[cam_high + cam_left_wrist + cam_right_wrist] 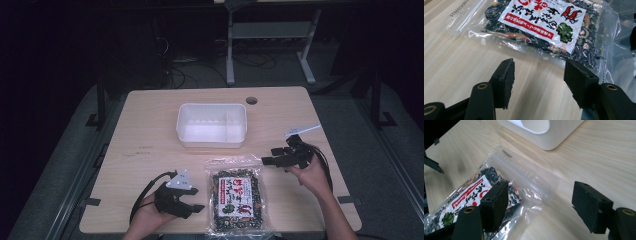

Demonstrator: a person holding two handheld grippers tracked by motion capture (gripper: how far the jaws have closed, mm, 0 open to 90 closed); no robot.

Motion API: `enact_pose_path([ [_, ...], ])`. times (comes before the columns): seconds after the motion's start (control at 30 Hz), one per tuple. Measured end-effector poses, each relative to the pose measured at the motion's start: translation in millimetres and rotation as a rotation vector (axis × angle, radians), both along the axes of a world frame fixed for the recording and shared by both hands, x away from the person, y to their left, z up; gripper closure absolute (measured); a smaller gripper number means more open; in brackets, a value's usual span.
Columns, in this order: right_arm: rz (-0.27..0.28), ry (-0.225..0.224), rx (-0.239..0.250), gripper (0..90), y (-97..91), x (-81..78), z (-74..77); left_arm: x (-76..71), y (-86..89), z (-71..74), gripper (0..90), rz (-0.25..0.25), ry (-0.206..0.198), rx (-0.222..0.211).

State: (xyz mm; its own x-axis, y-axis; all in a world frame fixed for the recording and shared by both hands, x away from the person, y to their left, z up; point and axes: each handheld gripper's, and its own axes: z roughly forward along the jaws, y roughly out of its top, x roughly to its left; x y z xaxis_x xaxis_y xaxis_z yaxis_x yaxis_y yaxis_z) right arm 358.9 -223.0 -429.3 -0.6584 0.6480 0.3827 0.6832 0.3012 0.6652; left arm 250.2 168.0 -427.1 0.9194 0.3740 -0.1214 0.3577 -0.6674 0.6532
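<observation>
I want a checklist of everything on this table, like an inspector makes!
Surface: light wooden table, with a round hole near its far edge.
Job's things: clear food bag of dark dried bits with a red-and-white label, lying flat; white plastic bin beyond it.
Clutter: a pale strip near the right edge.
Grippers: left gripper open beside the bag; right gripper open near the bag's top corner.
Cables: black cable loops from the left gripper.
Surroundings: dark floor, white desk frame behind.
</observation>
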Motion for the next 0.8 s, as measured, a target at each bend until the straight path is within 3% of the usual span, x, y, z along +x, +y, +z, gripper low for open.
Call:
enact_pose_path([
  [0.13,-0.006,0.023,0.029,30.5,1.1,6.8,-5.3,0.5,0.2,0.1,40.2,-0.001,0.002,-0.001],
  [0.2,-0.009,0.062,0.015,30.7,4.2,12.4,-13.7,0.6,-0.6,-0.6,39.3,-0.001,0.005,-0.001],
  [0.4,0.009,0.088,0.001,36.3,11.2,18.5,-22.9,1.0,-2.8,-2.0,39.1,-0.008,0.012,0.005],
  [0.53,0.016,0.112,0.007,46.2,15.2,23.8,-31.0,2.0,-2.5,-2.8,38.9,-0.011,0.015,0.007],
  [0.63,0.018,0.117,0.011,48.8,17.0,25.3,-33.4,2.2,-2.2,-2.8,38.8,-0.009,0.016,0.007],
  [0.8,0.027,0.117,-0.007,68.0,21.9,28.3,-38.3,3.4,-1.0,-3.2,38.0,-0.002,0.017,0.007],
])
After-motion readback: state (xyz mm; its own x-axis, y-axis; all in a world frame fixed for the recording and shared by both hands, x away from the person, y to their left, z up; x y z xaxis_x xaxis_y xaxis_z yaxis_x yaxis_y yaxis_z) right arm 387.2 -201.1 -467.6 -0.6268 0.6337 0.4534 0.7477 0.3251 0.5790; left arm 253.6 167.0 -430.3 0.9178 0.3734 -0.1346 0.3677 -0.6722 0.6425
